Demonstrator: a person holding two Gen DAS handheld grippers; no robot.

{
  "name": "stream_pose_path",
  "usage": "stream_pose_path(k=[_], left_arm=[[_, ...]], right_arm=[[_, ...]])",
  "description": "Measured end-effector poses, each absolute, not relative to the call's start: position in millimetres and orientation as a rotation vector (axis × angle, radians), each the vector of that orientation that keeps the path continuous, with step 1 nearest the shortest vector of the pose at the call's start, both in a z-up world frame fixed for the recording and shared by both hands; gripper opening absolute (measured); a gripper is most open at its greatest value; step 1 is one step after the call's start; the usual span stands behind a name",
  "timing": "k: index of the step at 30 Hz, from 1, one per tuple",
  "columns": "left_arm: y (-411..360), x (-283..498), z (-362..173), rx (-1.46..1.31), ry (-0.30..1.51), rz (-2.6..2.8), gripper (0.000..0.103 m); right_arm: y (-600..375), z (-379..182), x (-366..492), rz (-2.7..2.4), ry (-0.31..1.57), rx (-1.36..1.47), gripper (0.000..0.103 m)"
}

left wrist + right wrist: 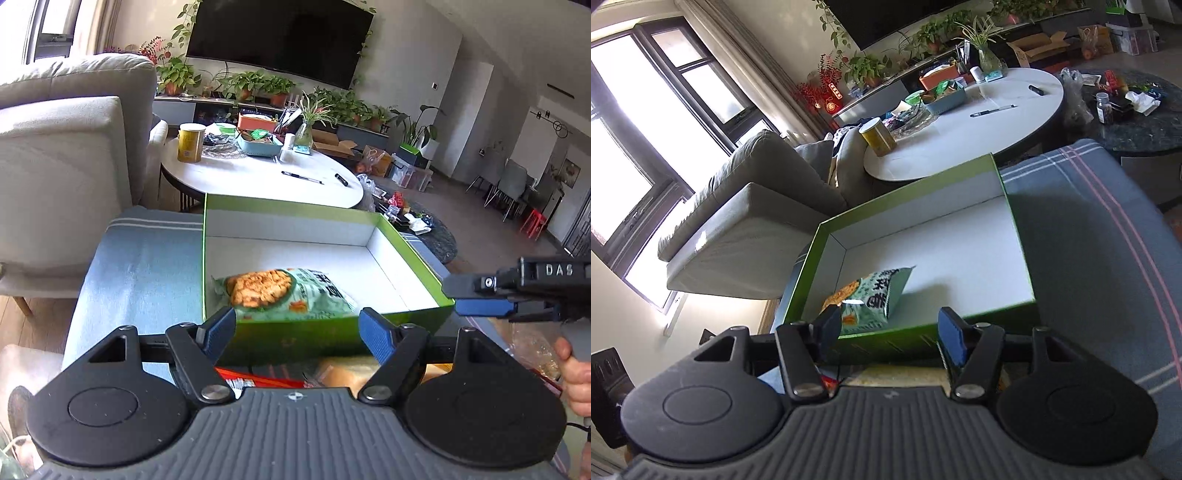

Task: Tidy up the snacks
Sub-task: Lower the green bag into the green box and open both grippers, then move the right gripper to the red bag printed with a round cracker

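The green snack bag (284, 293) lies in the near-left corner of the green box (406, 236); light, crinkly, probably slippery, its contents crush easily, so pinch a sealed edge. The left gripper (297, 325) and right gripper (890, 334) both stand apart, empty; more packets seem to lie below them, poorly seen.

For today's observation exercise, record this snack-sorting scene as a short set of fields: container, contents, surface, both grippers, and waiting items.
container: green box, open, white inside
contents: one green snack bag, near-left corner
surface: blue striped cloth
left gripper: open, holding nothing, at the box's near wall
right gripper: open, holding nothing
waiting items: more packets below the box's near wall, partly hidden
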State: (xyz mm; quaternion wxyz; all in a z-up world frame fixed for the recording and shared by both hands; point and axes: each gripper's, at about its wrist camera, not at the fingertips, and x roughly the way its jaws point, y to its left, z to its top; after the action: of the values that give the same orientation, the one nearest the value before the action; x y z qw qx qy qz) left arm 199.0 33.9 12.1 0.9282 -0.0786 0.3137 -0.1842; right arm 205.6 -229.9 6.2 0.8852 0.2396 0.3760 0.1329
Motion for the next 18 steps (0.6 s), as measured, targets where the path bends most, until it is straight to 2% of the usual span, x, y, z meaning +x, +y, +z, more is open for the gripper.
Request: stream_pose_path(k=[10, 18], left_arm=[[39.9, 149.9, 12.4, -0.166, 0.635, -0.338, 0.074], [56.9, 124.6, 0.1, -0.212, 0.661, -0.264, 0.074]], right_arm=[[-257.4, -10.6, 168.6, 0.211, 0.800, 0.571, 0.096], [-240.3, -12.3, 143.2, 0.302, 0.797, 0.542, 0.096]])
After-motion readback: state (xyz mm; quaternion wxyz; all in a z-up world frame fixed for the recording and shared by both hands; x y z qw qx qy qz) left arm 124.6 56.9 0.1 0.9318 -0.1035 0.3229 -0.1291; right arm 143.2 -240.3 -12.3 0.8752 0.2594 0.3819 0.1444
